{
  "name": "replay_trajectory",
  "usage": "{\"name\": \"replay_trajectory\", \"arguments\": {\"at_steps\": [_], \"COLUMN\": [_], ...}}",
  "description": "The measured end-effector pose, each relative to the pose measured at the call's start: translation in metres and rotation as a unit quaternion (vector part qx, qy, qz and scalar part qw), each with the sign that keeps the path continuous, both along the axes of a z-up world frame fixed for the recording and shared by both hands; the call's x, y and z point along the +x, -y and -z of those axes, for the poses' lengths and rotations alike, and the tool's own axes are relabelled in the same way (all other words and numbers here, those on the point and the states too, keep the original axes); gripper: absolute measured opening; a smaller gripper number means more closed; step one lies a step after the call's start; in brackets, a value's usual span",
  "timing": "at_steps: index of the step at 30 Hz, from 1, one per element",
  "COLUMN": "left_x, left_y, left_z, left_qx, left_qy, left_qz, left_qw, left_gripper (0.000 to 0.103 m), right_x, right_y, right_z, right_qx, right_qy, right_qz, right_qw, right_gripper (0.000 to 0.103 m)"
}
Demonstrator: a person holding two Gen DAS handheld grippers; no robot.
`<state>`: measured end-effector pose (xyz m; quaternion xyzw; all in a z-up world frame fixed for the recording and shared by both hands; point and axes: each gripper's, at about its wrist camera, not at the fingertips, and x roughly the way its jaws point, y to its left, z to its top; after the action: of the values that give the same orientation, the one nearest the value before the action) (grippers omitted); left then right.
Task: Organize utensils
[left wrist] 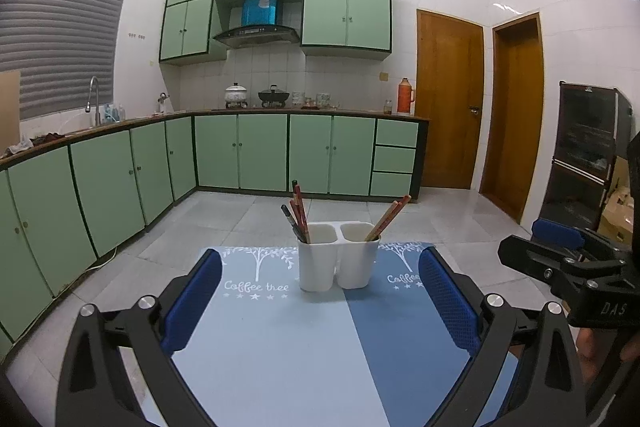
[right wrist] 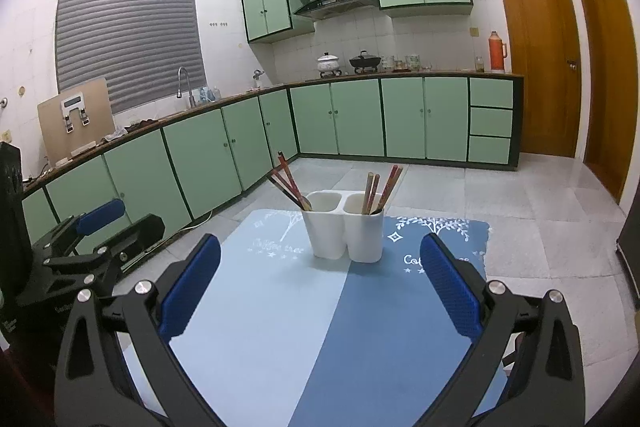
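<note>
L gripper [left wrist: 320, 291]: wide apart, nothing btwn pads, over the mat
mat [left wrist: 280, 347]: two-tone blue, holder sits at far end
holder [left wrist: 338, 263]: white, 2 cups, upright
L cup: dark + red chopsticks [left wrist: 298, 213]
R cup: tan sticks [left wrist: 390, 219] leaning right
R gripper [right wrist: 320, 283]: also released, empty

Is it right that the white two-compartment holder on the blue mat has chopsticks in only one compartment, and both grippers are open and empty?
Not quite. The white holder on the blue mat has chopsticks in both compartments, as the right wrist view shows. The left gripper and right gripper are indeed open and empty.
</note>
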<state>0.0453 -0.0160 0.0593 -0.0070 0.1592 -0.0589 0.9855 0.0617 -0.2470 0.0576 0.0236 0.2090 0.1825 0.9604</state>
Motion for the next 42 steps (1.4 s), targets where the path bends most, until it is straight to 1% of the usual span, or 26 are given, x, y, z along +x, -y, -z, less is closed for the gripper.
{"name": "replay_trajectory", "arguments": {"at_steps": [14, 42], "left_x": [-0.017, -0.020], "left_y": [-0.005, -0.006], "left_z": [0.002, 0.002], "left_qx": [-0.006, -0.005], "left_qy": [0.005, 0.007], "left_qz": [-0.005, -0.006], "left_qw": [1.0000, 0.9999], "left_gripper": [0.097, 0.097], "right_x": [-0.013, -0.016], "right_y": [-0.008, -0.008], "right_z": [-0.001, 0.001], "right_qx": [-0.012, -0.010], "right_qy": [0.013, 0.013], "right_qz": [-0.005, -0.005], "right_qw": [1.000, 1.000], "right_gripper": [0.097, 0.097]}}
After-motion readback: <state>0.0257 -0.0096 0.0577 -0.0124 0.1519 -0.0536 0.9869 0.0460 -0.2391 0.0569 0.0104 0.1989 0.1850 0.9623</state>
